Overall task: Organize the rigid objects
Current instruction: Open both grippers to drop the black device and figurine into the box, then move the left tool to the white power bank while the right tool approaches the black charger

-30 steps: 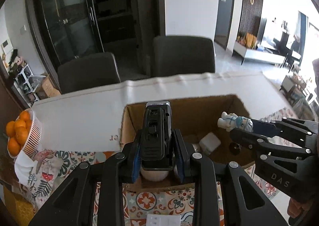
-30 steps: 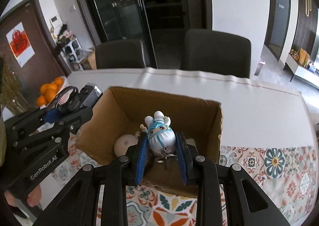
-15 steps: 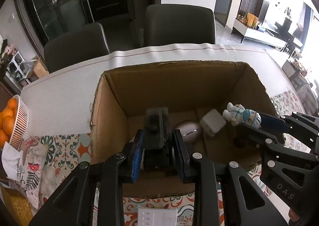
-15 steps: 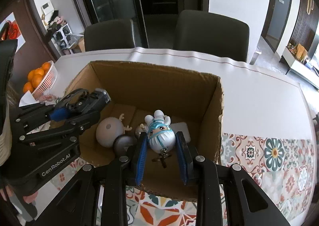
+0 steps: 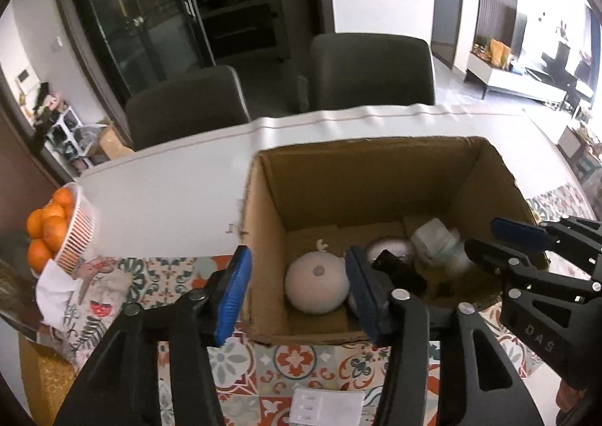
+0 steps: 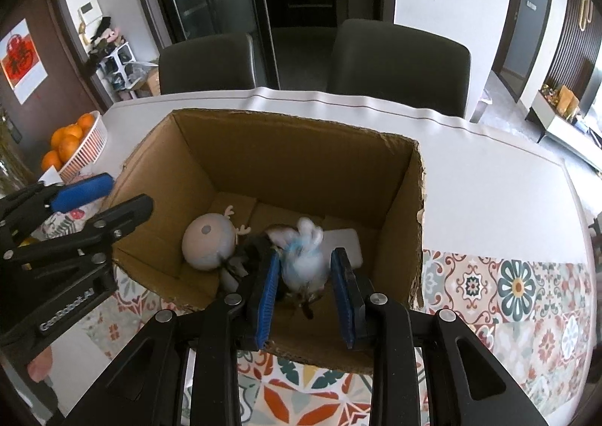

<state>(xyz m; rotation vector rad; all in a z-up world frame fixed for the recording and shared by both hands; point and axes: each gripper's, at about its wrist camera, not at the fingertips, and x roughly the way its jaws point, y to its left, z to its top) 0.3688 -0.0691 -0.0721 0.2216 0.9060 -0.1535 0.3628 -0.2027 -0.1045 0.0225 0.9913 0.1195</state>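
The task thing at my right gripper (image 6: 305,292) is a small figurine (image 6: 304,260): white w/ pale blue body, rabbit-ish ears up top, motion-blurred, some dark dangly bit under it. It sits between my spread blue pads (image 6: 268,294), apart from the right-hand one; can't tell if it brushes the left-hand one. It's inside the cardboard box (image 6: 404,222), just fwd of my fingertips.

Left gripper (image 5: 297,298) is wide open too, nothing in it. Its left pad hangs outside the box wall, right pad over the box interior. The black device (image 5: 400,270) lies in the box just right of that right pad, tilted.

Vs 0.5 s ago: both grippers were clamped then, left on the black device, right on the figurine. Now both jaws have let go; device is down among the other stuff, figurine loose and blurred.

Counts: 1 box; inside it 1 round beige toy (image 5: 316,285) w/ small antlers, directly ahead of my left gripper; 1 round silvery thing (image 5: 389,247) behind the device; 1 white block (image 6: 344,241) past my right gripper; 1 figurine; 1 black device. 2 dark chairs (image 6: 399,63) beyond the table (image 6: 489,192). 1 white basket of oranges (image 5: 77,226) far left of my left gripper, ~5 oranges showing. 1 small white card (image 5: 327,405) on the patterned cloth (image 6: 515,286) below my left fingers.
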